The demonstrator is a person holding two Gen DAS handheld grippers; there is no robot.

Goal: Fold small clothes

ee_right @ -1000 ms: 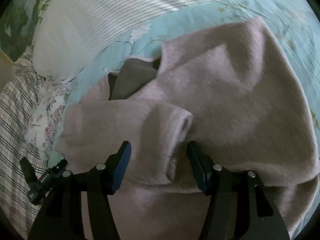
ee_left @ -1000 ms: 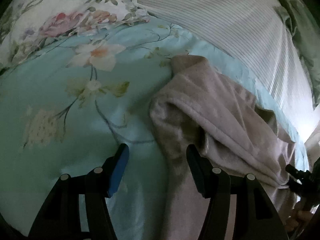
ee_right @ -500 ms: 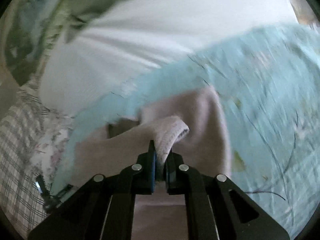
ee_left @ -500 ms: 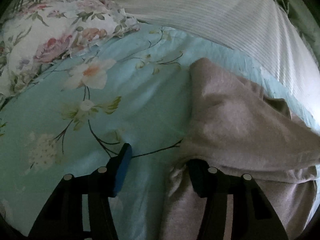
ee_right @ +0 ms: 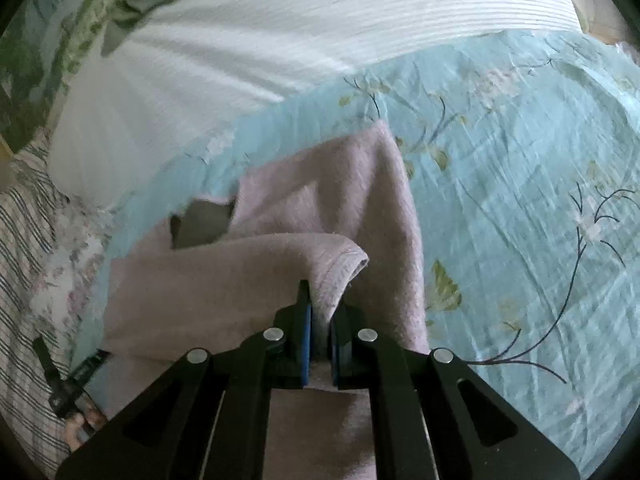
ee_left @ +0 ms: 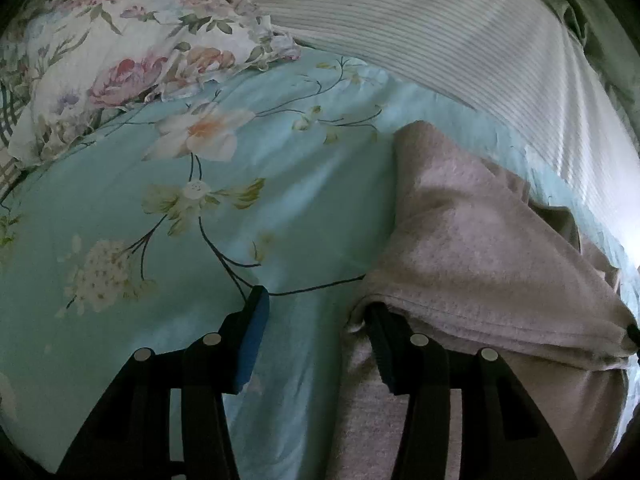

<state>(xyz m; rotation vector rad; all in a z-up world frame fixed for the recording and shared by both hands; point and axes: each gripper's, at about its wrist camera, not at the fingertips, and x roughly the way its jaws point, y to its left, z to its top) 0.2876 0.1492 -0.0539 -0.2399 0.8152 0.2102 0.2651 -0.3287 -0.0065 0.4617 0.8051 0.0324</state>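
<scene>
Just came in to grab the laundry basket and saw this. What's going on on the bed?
A person is folding a small pink fleece top on the teal floral bedsheet, holding one tool in each hand. The right tool is shut on a cuffed edge of the top and holds it up over the rest. The left tool is open at the top's side edge, one finger tucked under a fold.

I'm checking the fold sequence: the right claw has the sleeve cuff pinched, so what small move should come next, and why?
Probably carry the sleeve cuff a little further across the pink sweater and lay it flat. The right claw is shut on the cuff, held lifted above the body, while the left claw is open at the sweater's edge.
</scene>
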